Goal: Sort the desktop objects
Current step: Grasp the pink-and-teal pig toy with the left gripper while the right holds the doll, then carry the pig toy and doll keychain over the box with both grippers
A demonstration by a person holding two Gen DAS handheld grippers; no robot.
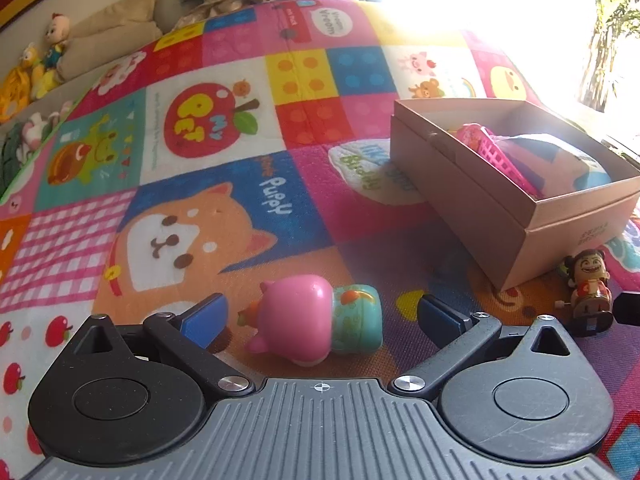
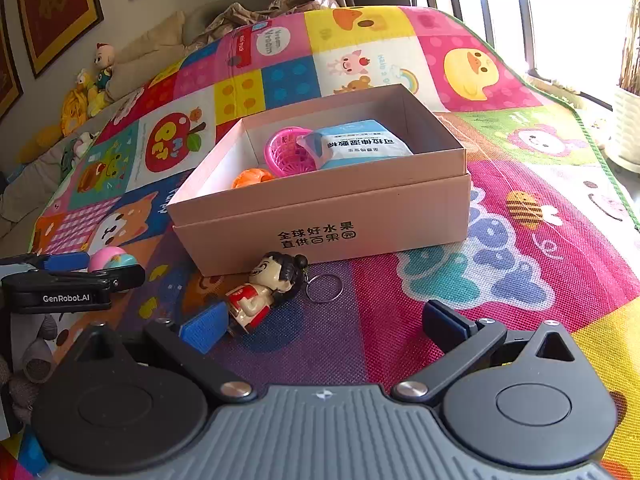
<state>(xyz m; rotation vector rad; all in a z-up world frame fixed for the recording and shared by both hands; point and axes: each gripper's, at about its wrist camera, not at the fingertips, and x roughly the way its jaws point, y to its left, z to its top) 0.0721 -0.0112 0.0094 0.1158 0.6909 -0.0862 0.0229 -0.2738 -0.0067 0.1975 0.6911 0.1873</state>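
Note:
A pink pig toy with a teal body (image 1: 316,318) lies on its side on the play mat between the open fingers of my left gripper (image 1: 320,316). The toy also shows in the right wrist view (image 2: 112,260), beside the left gripper (image 2: 76,276). A small doll keychain (image 2: 264,292) with a metal ring lies in front of the cardboard box (image 2: 328,216). My right gripper (image 2: 324,328) is open, its left pad (image 2: 204,326) close to the doll's feet. The doll (image 1: 588,292) and box (image 1: 460,188) also show in the left wrist view.
The box holds a pink basket (image 2: 288,152), a white and blue packet (image 2: 356,144) and an orange toy (image 2: 252,178). Plush toys (image 2: 92,80) and cushions lie at the mat's far left edge. A bright window is at the right.

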